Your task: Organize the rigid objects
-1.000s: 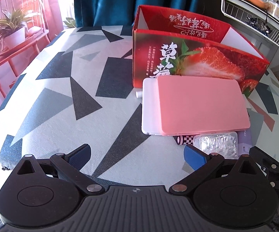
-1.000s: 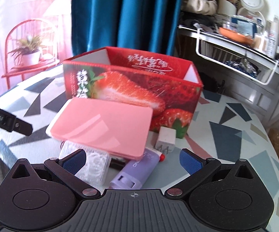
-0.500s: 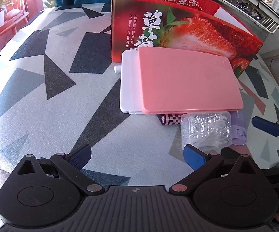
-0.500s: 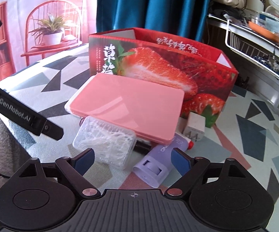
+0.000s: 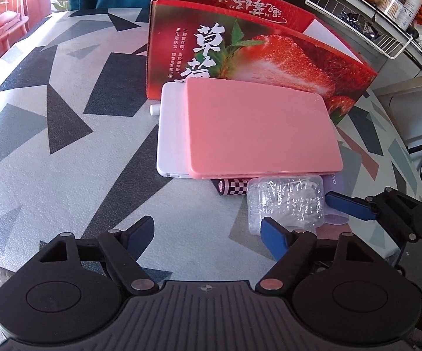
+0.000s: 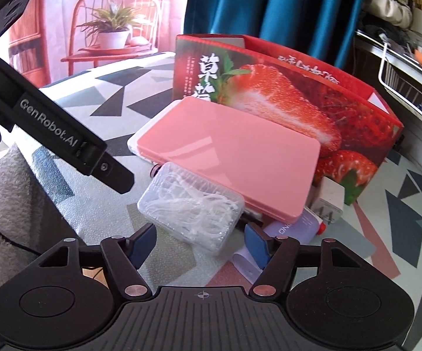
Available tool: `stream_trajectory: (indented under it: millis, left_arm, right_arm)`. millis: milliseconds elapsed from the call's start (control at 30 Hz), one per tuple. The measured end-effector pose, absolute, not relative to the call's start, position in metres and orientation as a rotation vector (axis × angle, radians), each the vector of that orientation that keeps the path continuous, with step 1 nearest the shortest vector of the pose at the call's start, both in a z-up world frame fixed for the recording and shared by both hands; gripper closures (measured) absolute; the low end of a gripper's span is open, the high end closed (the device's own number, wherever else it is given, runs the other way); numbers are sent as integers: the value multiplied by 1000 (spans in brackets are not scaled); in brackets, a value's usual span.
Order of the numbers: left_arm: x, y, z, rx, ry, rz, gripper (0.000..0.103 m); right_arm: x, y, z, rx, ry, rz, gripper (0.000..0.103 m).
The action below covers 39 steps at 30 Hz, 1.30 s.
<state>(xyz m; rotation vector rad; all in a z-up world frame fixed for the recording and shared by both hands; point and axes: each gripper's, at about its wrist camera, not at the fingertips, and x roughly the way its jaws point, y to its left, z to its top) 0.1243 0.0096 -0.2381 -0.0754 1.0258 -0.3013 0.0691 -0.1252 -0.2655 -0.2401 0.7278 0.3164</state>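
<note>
Jaws on your right gripper (image 6: 200, 244) have just been closing and stand apart around the clear floss box's (image 6: 192, 209) near corner, not pinching. Its long axis runs diagonally toward the pink case (image 6: 228, 158). Your left gripper (image 5: 208, 234), also closing, empty, sits farther off.

Both fisheye cameras are looking down steeply from close above the table (image 5: 64, 146). The left one is facing the strawberry box (image 5: 255, 49) at 12 o'clock; the right is viewing the same box (image 6: 284, 87) from 5 o'clock.
</note>
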Motion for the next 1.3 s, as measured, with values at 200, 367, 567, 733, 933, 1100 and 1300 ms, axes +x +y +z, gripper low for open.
stream_trajectory:
  millis: [200, 367, 567, 733, 933, 1100, 1300]
  left_arm:
    - [132, -1, -241, -104, 1027, -370, 35]
    - [140, -8, -249, -216, 1034, -448, 35]
    - [142, -21, -257, -178, 1035, -466, 44]
    - [140, -22, -256, -172, 993, -481, 55]
    - [136, -21, -252, -146, 972, -477, 61]
    - [129, -18, -246, -112, 959, -475, 61]
    - [123, -14, -244, -103, 975, -472, 61]
  right_arm:
    - [74, -123, -271, -251, 734, 326, 44]
    - [76, -124, -274, -249, 732, 316, 47]
    - [78, -124, -277, -234, 733, 323, 54]
    - [78, -125, -277, -217, 735, 329, 60]
    - [79, -125, -276, -210, 734, 335, 64]
    - [75, -125, -273, -204, 722, 346, 68]
    - [68, -122, -271, -208, 715, 367, 68]
